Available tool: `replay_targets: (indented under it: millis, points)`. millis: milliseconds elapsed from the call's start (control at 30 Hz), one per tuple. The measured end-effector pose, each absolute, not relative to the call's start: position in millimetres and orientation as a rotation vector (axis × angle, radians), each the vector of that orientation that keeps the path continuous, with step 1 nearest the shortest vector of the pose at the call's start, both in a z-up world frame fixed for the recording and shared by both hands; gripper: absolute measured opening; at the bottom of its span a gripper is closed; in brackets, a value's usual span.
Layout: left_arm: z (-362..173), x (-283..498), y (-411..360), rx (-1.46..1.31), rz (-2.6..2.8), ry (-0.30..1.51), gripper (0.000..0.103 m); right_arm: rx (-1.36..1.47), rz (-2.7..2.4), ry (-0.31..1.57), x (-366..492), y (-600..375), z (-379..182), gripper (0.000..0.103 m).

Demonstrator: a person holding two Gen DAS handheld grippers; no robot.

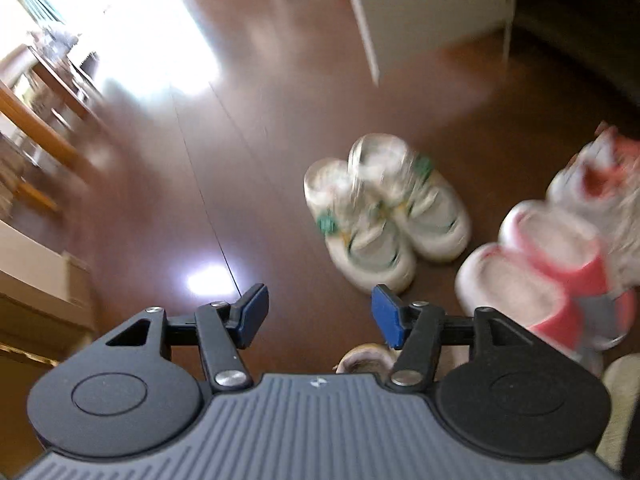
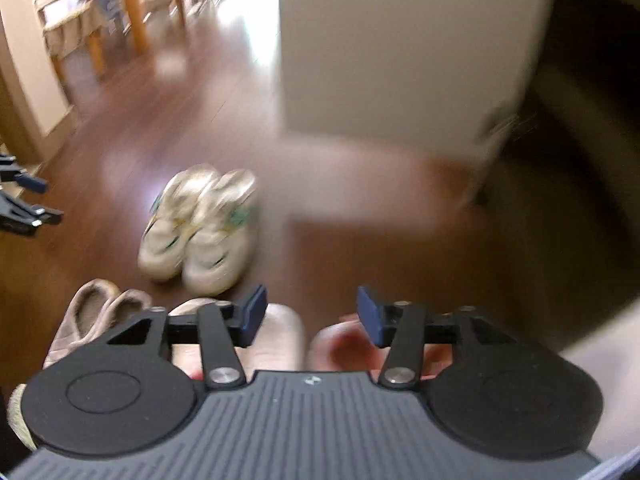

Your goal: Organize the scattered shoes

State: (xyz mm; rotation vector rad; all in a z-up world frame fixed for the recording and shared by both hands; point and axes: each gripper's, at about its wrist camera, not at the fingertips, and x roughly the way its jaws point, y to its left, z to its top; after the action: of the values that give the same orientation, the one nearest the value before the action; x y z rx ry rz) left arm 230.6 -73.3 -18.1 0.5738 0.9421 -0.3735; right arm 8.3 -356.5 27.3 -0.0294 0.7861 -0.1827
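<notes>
Left wrist view shows my left gripper (image 1: 318, 312) with its blue pads spread wide, nothing between them, held over the dark wooden floor (image 1: 240, 152). Ahead and to the right, a pair of white sneakers with green trim (image 1: 380, 216) sits side by side, touching. Just right of them lies a pair of pink slippers (image 1: 548, 264), blurred. From the right wrist, my right gripper (image 2: 310, 312) is equally wide apart and empty, hovering above those pink slippers (image 2: 280, 336). A pair of beige slippers (image 2: 92, 312) lies to the left, the white sneakers (image 2: 200, 232) farther ahead near a white cabinet (image 2: 400, 48).
</notes>
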Motion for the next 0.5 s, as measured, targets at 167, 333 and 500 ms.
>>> replay_targets:
  millis: [167,333,500]
  points:
    - [99,148,-96,0.433,-0.329,0.782,0.085,-0.067,-0.241,0.528,-86,-357,147,0.102]
    - [122,68,-116,0.309,-0.320,0.788,0.090,0.006,-0.251,0.451,-126,-340,153,0.102]
    - [79,11,-126,0.191,-0.277,0.939,0.090,0.192,-0.289,0.582,-128,-325,62,0.102]
